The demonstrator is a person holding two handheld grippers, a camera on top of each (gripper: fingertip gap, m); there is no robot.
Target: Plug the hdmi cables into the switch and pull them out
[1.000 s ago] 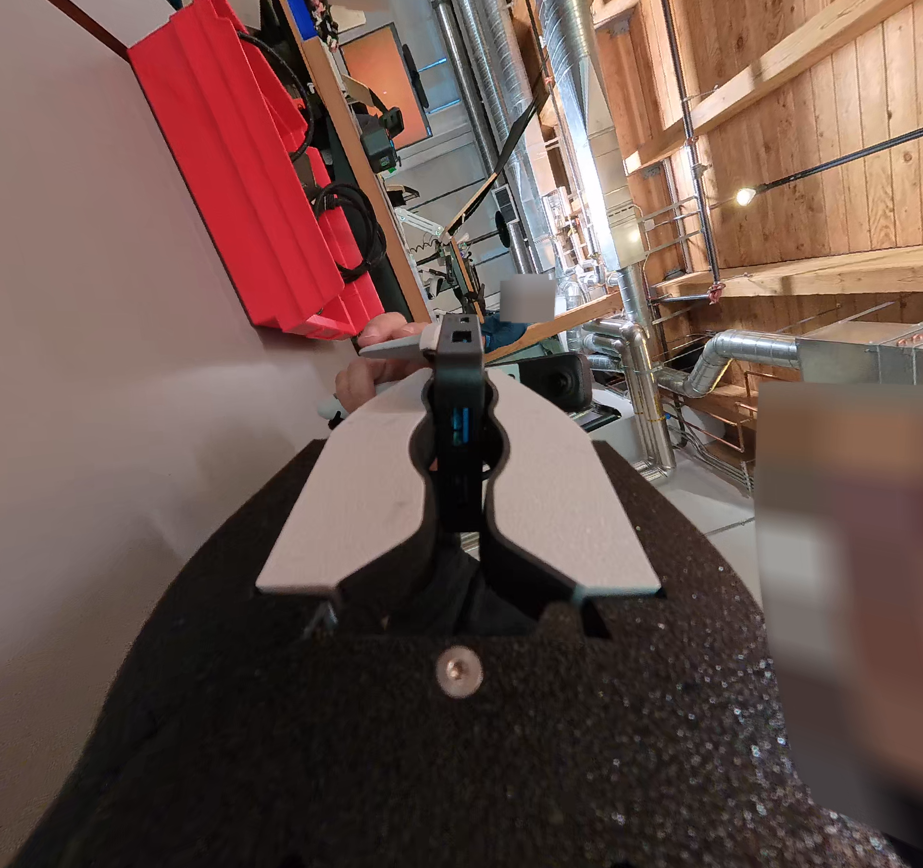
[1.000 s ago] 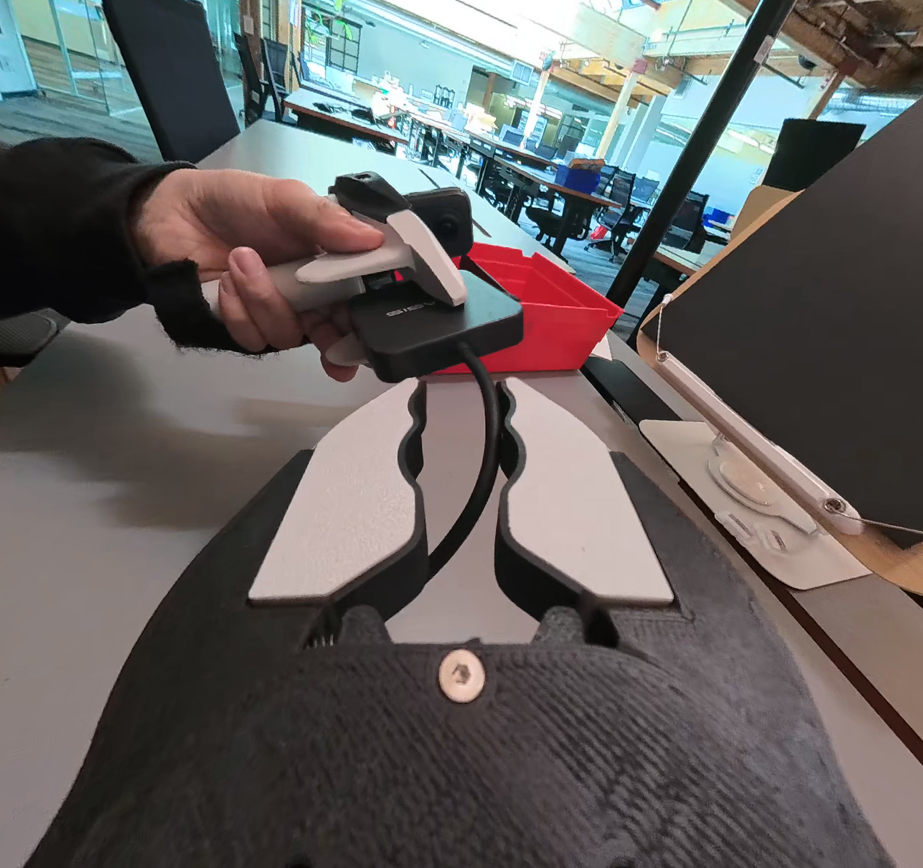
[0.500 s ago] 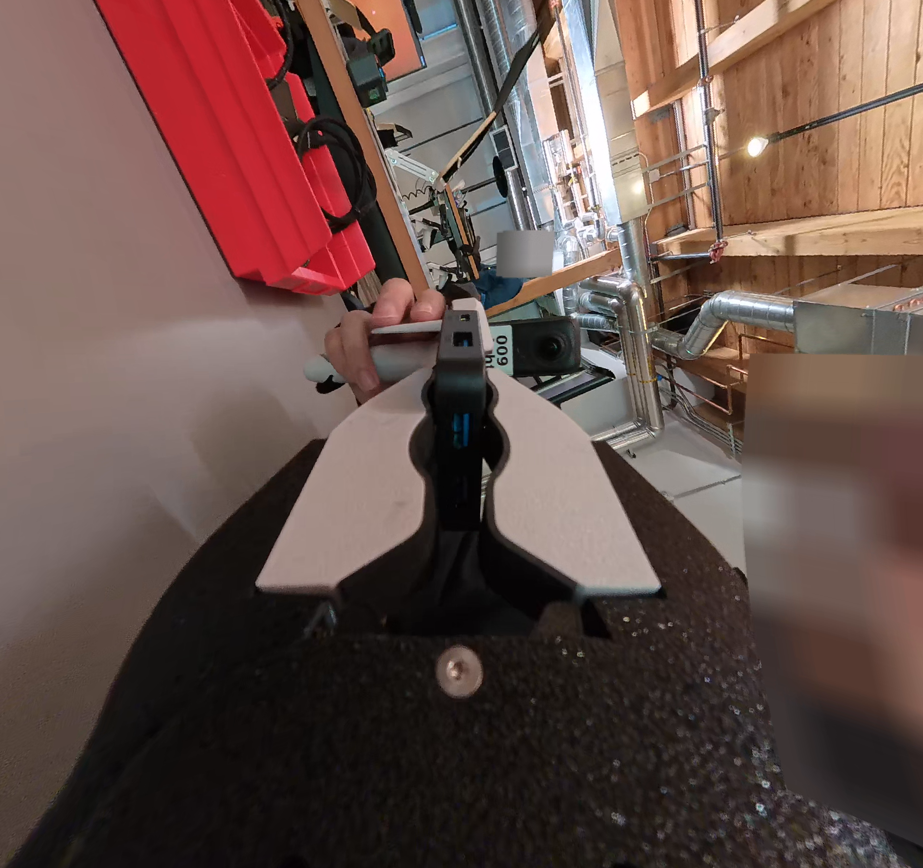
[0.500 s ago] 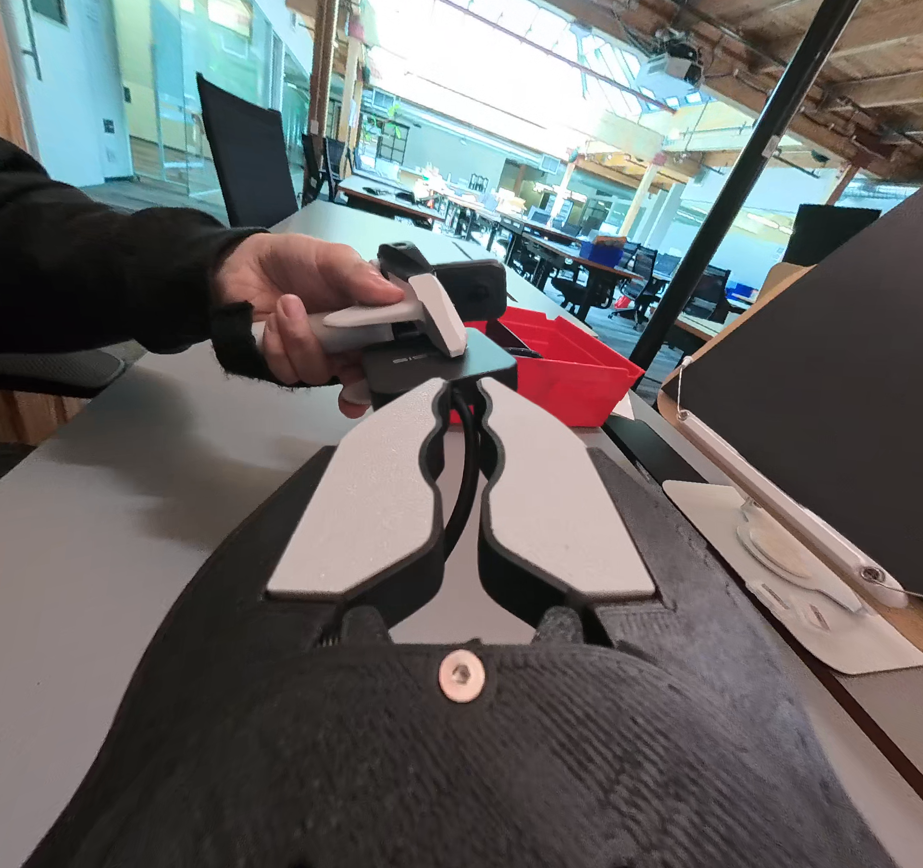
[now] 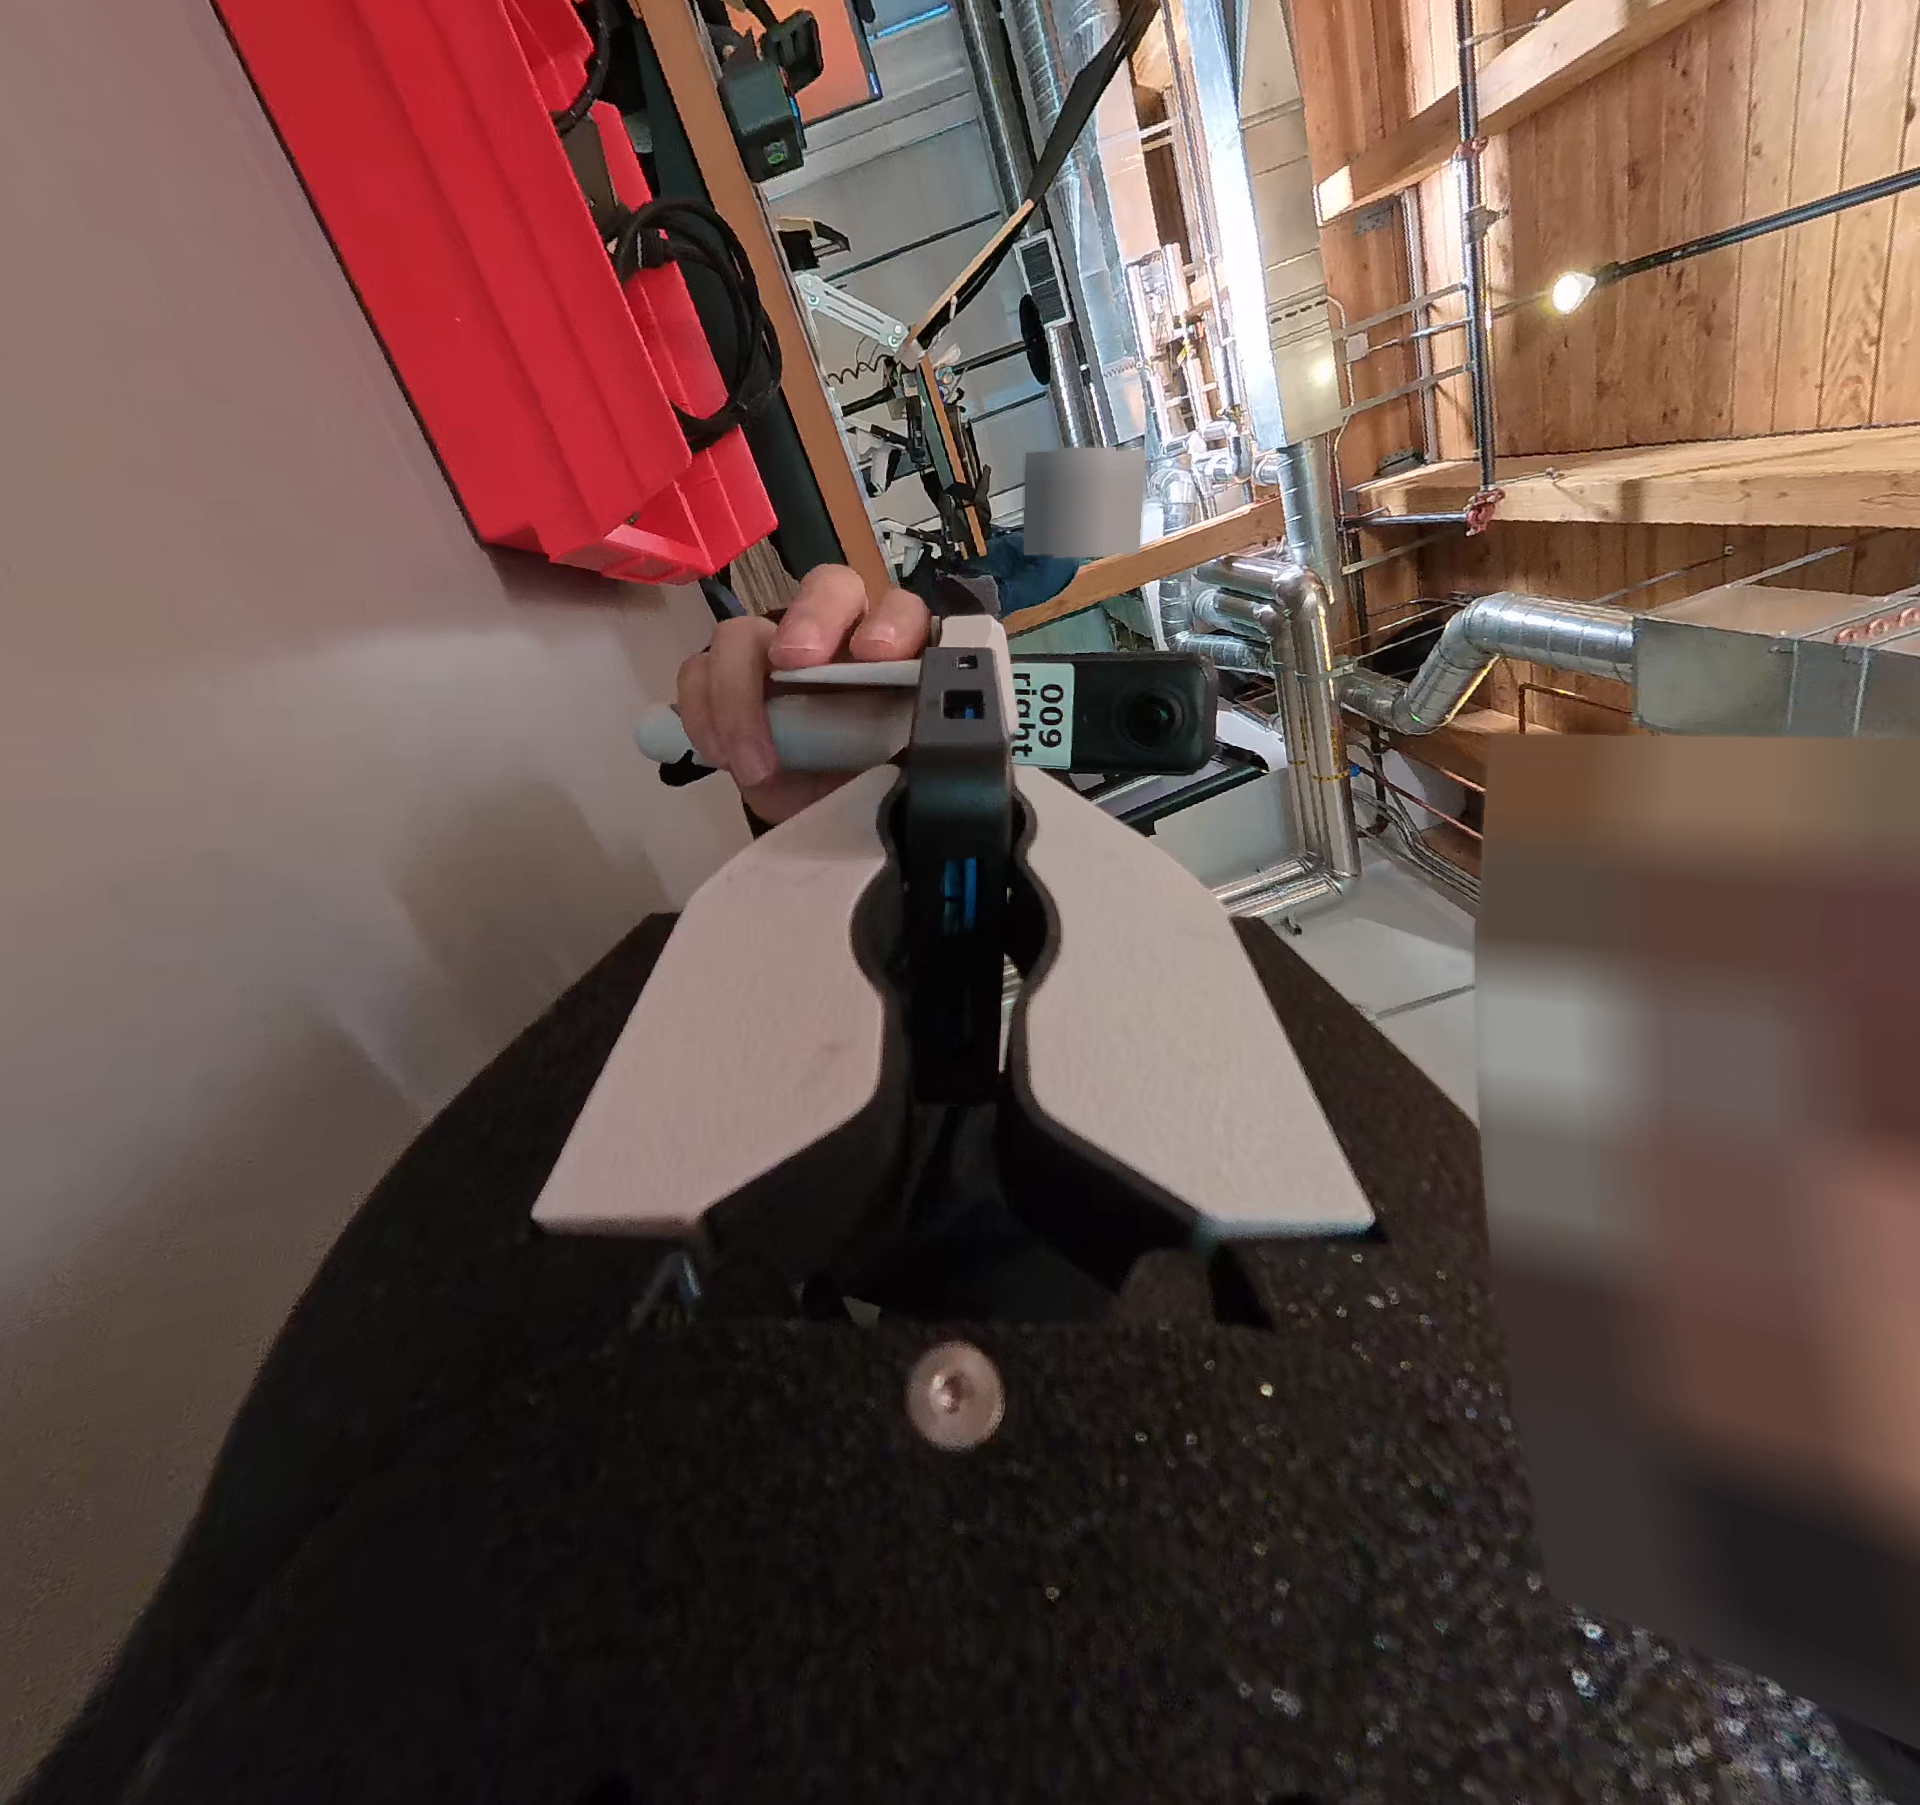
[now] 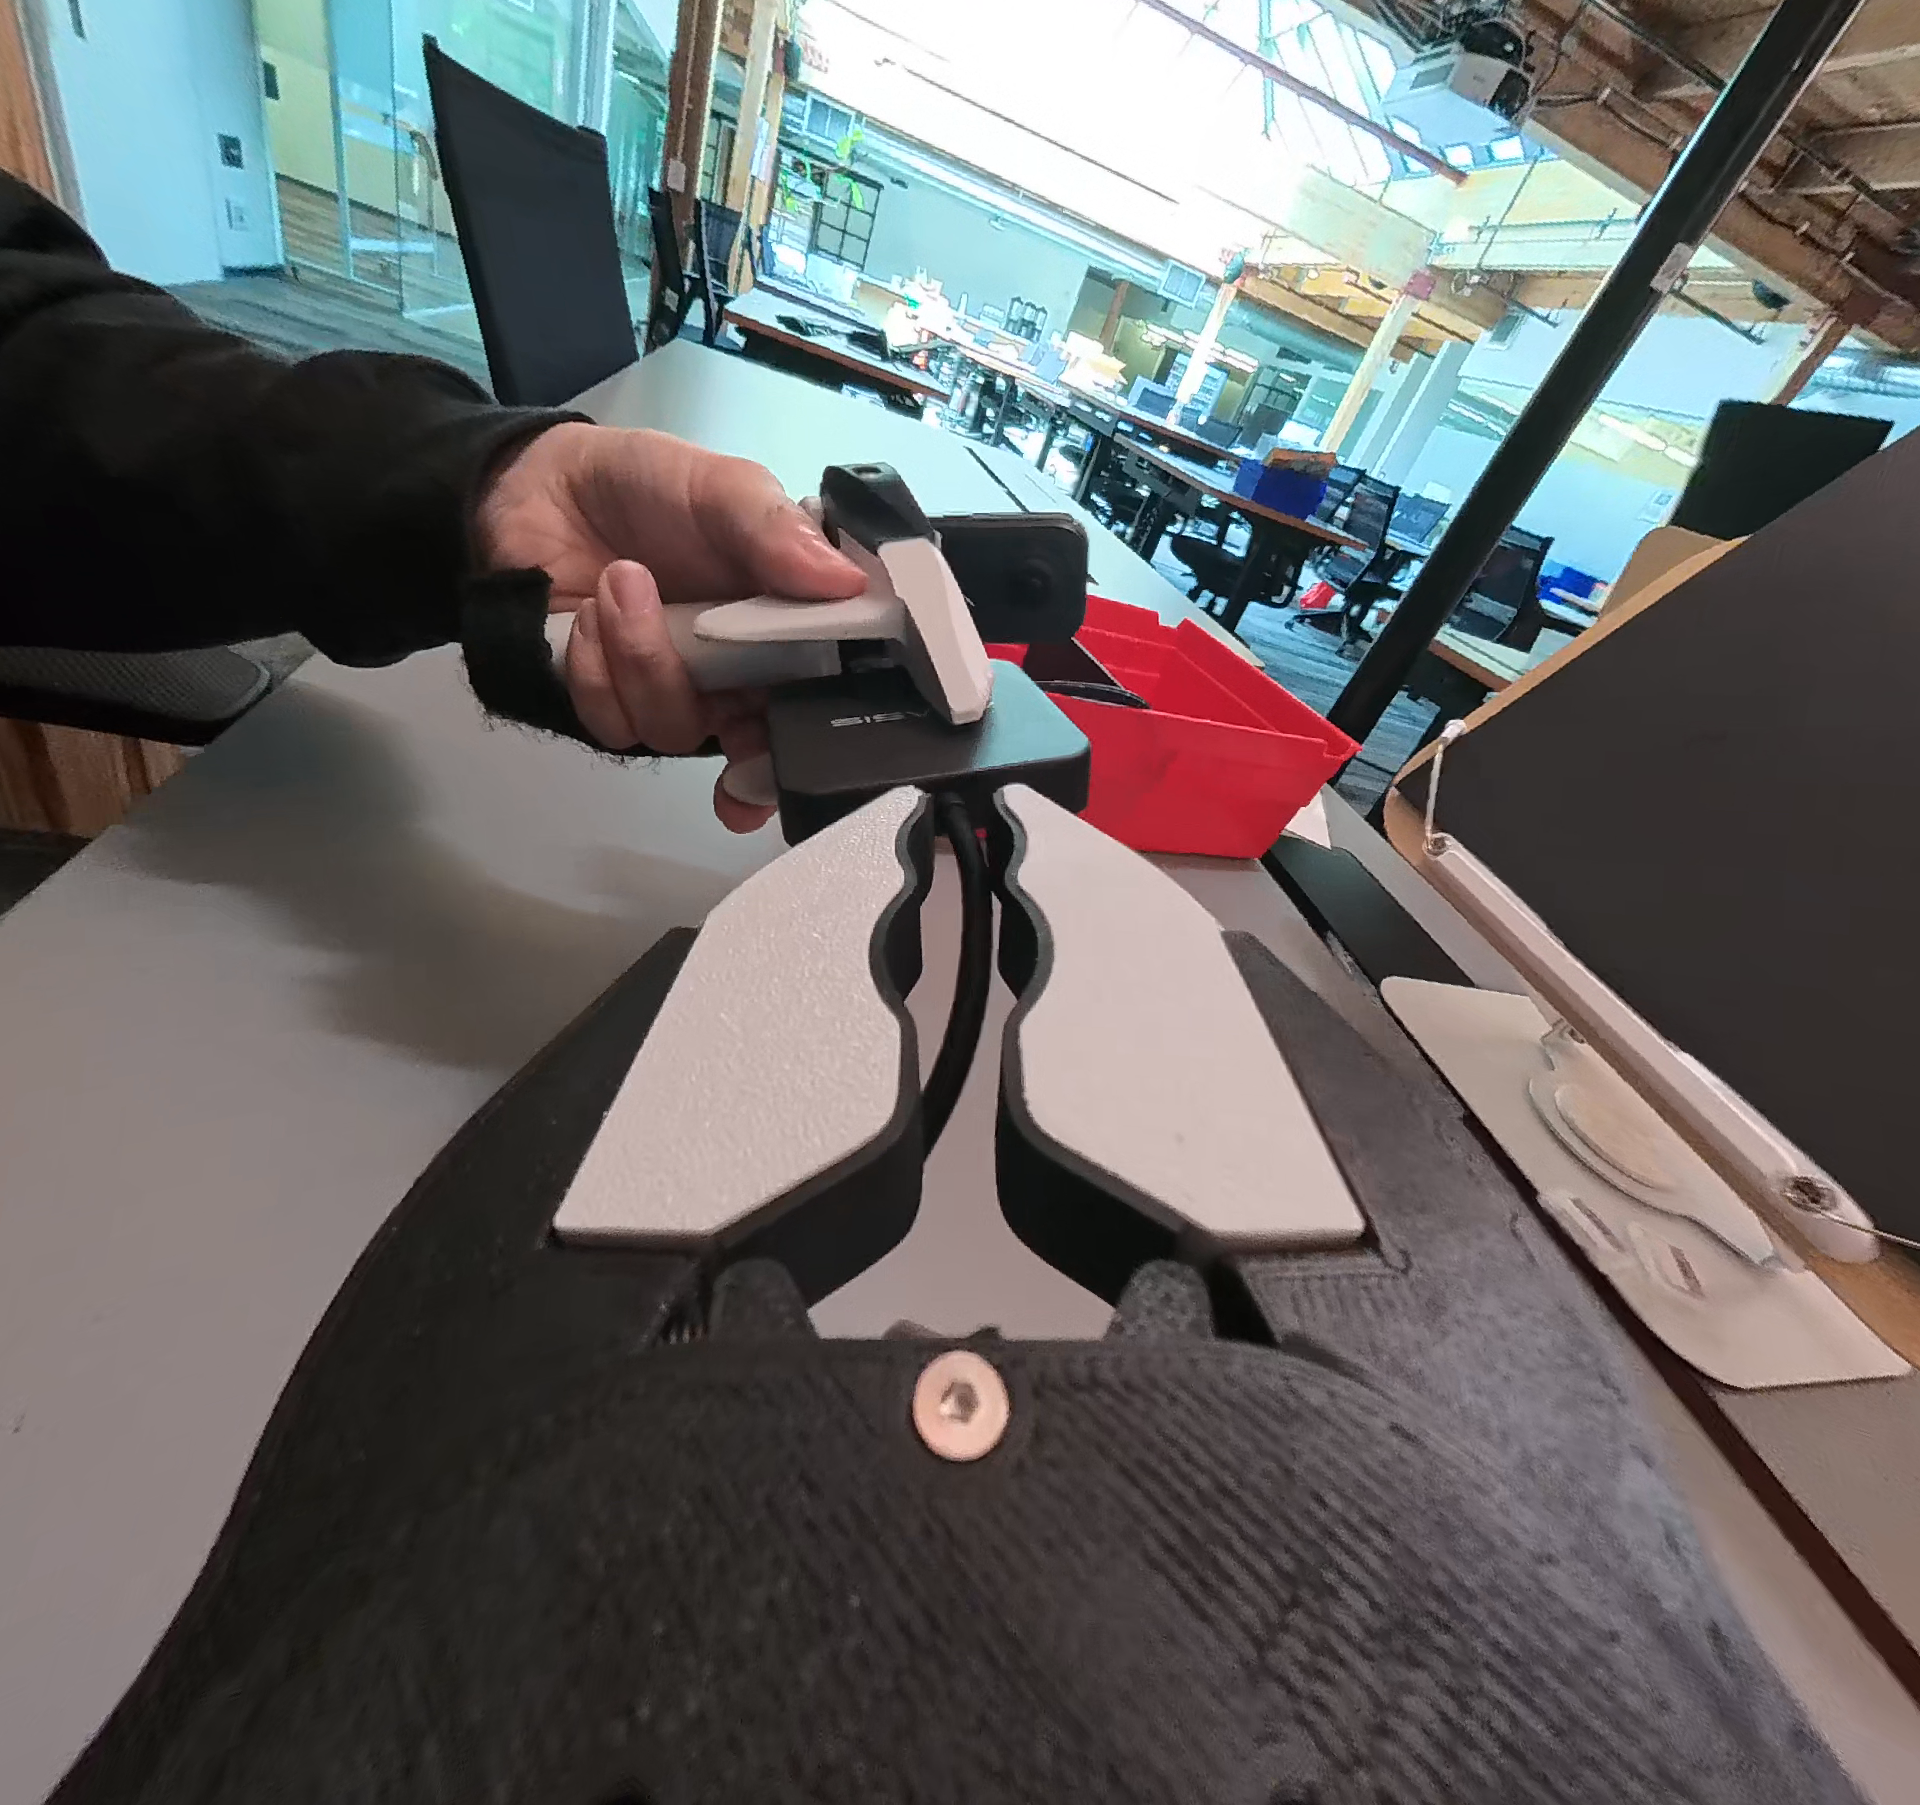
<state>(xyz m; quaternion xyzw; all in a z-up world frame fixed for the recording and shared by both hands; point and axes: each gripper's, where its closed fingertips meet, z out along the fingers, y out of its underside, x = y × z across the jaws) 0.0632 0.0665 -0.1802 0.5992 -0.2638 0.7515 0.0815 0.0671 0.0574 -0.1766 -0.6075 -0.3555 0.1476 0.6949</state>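
Left wrist view: grips the switch edge-on with the left gripper, fingers narrow and pressed on both broad faces, lifted clear of the table. Keeps that hold unchanged from a second ago, only with the far end of the switch brought nearer the hand and camera of the other gripper, now just beyond the switch. Leaves the red bin well behind the switch, with coiled black cables in it.

Right wrist view: has closed in on the switch within the last second. Started farther back from the switch with fingers wide around a loose run of hdmi cable; now sits with the tips of the right gripper just at the near edge of the switch, fingers drawn narrow and pinching the cable right where it enters the switch. Cannot see the plug itself, hidden between fingertips and switch, so cannot tell how deep it sits in the port. Shows only this one cable at the switch.

Reads as the pull-out step being set up: switch braced on one side, cable seized at its root on the other. Calls next for a straight draw away from the switch, along the port's line, without twisting. Risks sliding along the smooth jacket if gripped on cable rather than plug body
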